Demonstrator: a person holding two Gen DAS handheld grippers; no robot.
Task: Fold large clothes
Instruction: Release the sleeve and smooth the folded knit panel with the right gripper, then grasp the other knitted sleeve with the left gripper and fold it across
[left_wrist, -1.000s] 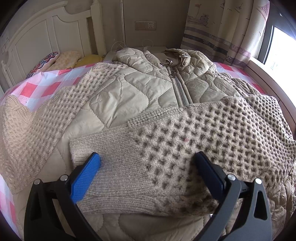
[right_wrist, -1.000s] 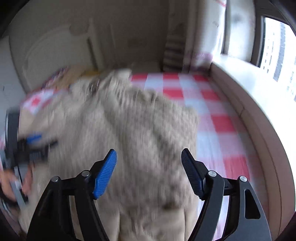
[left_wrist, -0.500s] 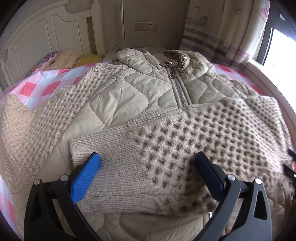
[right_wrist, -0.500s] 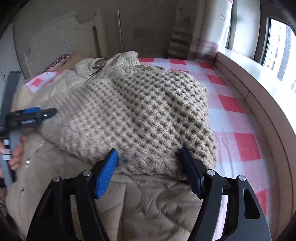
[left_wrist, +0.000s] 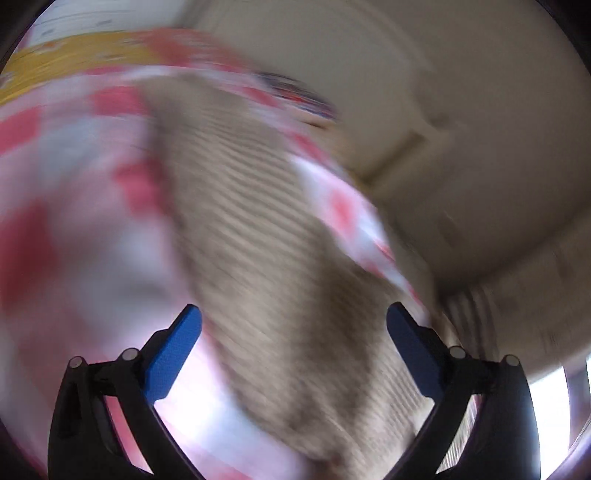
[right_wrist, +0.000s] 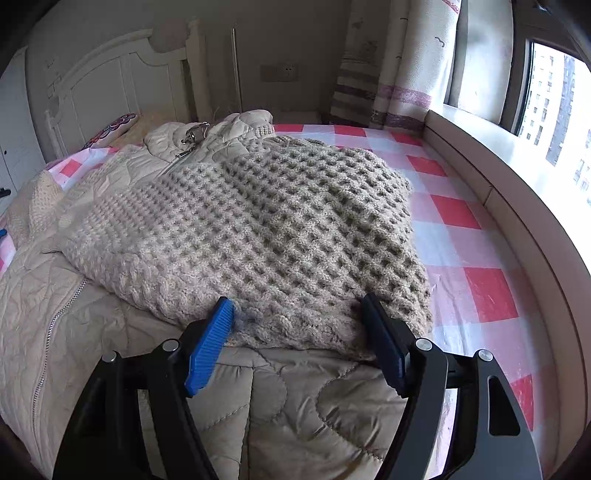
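Note:
A beige quilted jacket (right_wrist: 110, 332) with knit waffle sleeves lies zipped on the bed. Its right knit sleeve (right_wrist: 266, 236) is folded across the chest. My right gripper (right_wrist: 299, 332) is open, its blue fingers either side of the sleeve's near edge, holding nothing. The left wrist view is heavily blurred: my left gripper (left_wrist: 295, 339) is open and empty over a long strip of beige knit, the other sleeve (left_wrist: 258, 240), lying on the checked sheet.
A red and white checked sheet (right_wrist: 461, 221) covers the bed. A white headboard (right_wrist: 122, 81) and pillows (right_wrist: 110, 127) stand at the far end. A window ledge (right_wrist: 517, 177) and curtain (right_wrist: 399, 66) run along the right.
The left gripper has swung fast away from the folded sleeve toward the other sleeve at the left. The right gripper has moved slightly closer to the folded sleeve's edge.

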